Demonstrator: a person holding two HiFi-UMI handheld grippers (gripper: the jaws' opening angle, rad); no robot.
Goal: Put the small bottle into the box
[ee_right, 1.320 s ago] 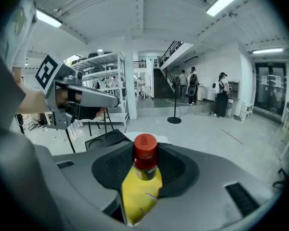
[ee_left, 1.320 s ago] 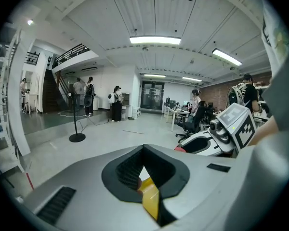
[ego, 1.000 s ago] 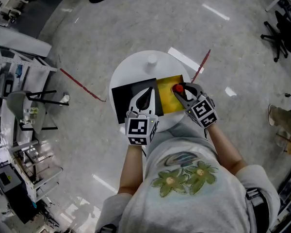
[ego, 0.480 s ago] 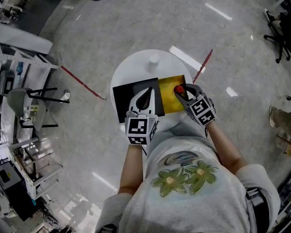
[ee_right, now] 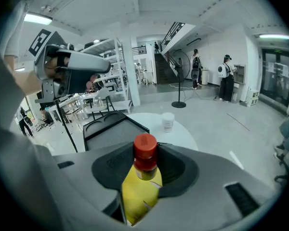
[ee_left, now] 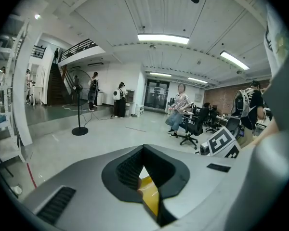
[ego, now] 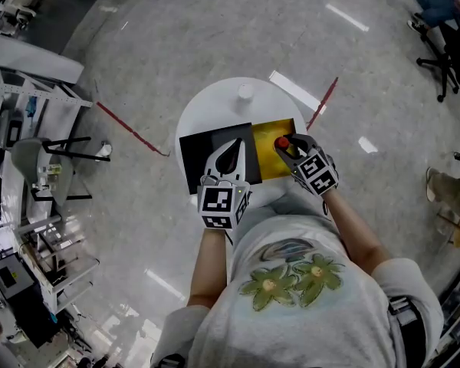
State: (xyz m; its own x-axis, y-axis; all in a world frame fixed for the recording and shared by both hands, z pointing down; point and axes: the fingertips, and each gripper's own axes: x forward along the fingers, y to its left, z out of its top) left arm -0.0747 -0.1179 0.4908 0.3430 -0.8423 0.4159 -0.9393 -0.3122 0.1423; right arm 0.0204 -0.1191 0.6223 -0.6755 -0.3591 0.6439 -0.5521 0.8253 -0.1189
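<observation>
A small yellow bottle (ee_right: 140,189) with a red cap (ego: 281,142) stands upright between the jaws of my right gripper (ego: 286,147), which is shut on its body. It hangs over the right part of the open box's yellow inside (ego: 265,163). The box's black lid (ego: 199,159) lies flat to the left and also shows in the right gripper view (ee_right: 113,131). My left gripper (ego: 231,153) rests where lid and yellow inside meet. Its jaws stand almost together, with a yellow strip of the box (ee_left: 149,196) between the pads.
The box sits on a round white table (ego: 215,110) with a small white jar (ego: 245,92) at its far side. Red tape lines (ego: 130,133) cross the floor. Shelving (ego: 23,129) stands at the left and an office chair (ego: 445,37) at the upper right.
My right gripper has sunk a little with the bottle, closer to the yellow inside of the box. The left gripper has stayed where it was.
</observation>
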